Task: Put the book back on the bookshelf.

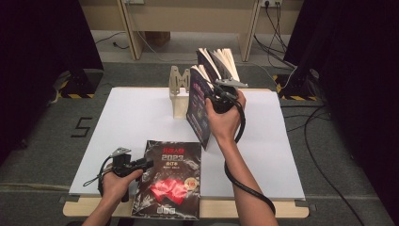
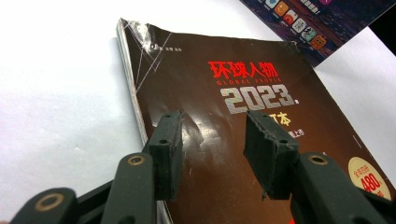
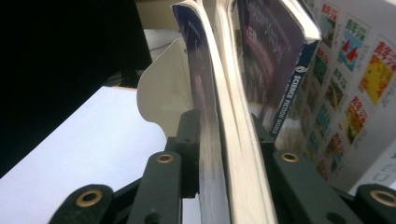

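A dark magazine with red characters and "2023" on its cover lies flat at the table's front edge. My left gripper hovers low over its left part, and its jaws stand open with nothing between them. A purple-covered magazine stands on edge, leaning against a wooden rack. My right gripper holds this magazine's near edge. The magazine's bundle of pages fills the gap between the pads of the right gripper.
More magazines stand fanned out behind the held one, among them one with "SCIENCE FICTION WORLD" on its spine. The white board lies on a wooden table. Cables trail over the floor at the right.
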A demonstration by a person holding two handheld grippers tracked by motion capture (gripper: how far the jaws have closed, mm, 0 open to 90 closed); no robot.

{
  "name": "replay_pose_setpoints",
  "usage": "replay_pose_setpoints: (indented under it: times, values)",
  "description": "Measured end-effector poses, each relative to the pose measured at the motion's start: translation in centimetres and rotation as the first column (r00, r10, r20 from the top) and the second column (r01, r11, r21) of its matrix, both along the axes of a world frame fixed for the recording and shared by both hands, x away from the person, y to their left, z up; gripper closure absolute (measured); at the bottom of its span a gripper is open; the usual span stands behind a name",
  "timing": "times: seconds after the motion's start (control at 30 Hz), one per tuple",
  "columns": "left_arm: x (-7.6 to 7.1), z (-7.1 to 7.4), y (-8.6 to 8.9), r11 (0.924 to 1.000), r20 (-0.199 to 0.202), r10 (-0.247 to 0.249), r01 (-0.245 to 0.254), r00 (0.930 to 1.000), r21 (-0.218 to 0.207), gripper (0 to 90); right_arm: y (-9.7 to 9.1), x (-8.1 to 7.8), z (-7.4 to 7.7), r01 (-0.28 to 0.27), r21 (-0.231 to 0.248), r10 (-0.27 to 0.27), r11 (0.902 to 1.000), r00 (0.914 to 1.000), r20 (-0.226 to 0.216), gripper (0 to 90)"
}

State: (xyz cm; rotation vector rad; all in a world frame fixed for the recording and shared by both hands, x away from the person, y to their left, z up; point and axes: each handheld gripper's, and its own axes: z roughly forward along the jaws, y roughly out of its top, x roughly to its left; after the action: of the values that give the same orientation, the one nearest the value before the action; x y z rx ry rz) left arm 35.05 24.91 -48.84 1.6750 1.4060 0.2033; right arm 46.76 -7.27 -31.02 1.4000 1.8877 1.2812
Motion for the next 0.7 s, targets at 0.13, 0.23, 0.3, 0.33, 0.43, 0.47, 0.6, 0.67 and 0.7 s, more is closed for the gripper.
replay_pose_setpoints:
  times: [0.13, 0.23, 0.3, 0.33, 0.43, 0.47, 0.6, 0.67, 0.7]
  values:
    - [0.0, -0.1, 0.0, 1.0, -0.002, 0.0, 0.0, 1.0, 0.004, 56.2, 0.1, 0.7, 0.2, -0.006, -0.005, 0.006, 1.0, 0.9998, -0.021, 73.6]
    - [-0.1, 0.0, 0.0, 1.0, 0.0, -0.001, 0.001, 1.0, 0.004, 56.2, 0.3, 0.9, 0.5, -0.003, -0.01, 0.003, 0.9999, 0.9991, -0.043, 74.4]
    - [0.0, -0.1, -0.1, 1.0, -0.001, -0.002, 0.002, 1.0, 0.003, 56.2, 0.3, 1.0, 0.5, -0.005, -0.015, 0.004, 0.9999, 0.9985, -0.055, 75.9]
    - [0.0, -0.1, -0.2, 1.0, -0.002, -0.001, 0.001, 1.0, 0.001, 56.2, 0.3, 1.1, 0.6, -0.003, -0.017, 0.002, 0.9998, 0.9982, -0.06, 77.1]
    - [0.0, -0.2, -0.3, 1.0, -0.004, -0.005, 0.005, 1.0, 0.004, 56.2, 0.4, 1.2, 0.6, 0.004, -0.024, -0.005, 0.9997, 0.9972, -0.075, 81.8]
    - [0.0, -0.2, -0.3, 0.9999, -0.005, -0.009, 0.009, 1.0, 0.005, 56.2, 0.4, 1.2, 0.7, 0.007, -0.031, -0.009, 0.9995, 0.9972, -0.075, 82.3]
    - [-0.1, -0.2, -0.3, 0.9999, -0.001, -0.01, 0.01, 0.9999, 0.008, 56.2, 0.7, 1.1, 0.7, 0.02, -0.035, -0.022, 0.9992, 0.9976, -0.066, 82.8]
    - [-0.1, -0.2, -0.3, 0.9999, -0.001, -0.012, 0.012, 0.9999, 0.007, 56.3, 0.8, 0.9, 0.6, 0.019, -0.036, -0.021, 0.9992, 0.9982, -0.055, 82.9]
    - [-0.1, -0.2, -0.3, 0.9999, 0.0, -0.012, 0.012, 0.9999, 0.01, 56.3, 0.9, 0.8, 0.6, 0.017, -0.039, -0.019, 0.9991, 0.9985, -0.052, 82.9]
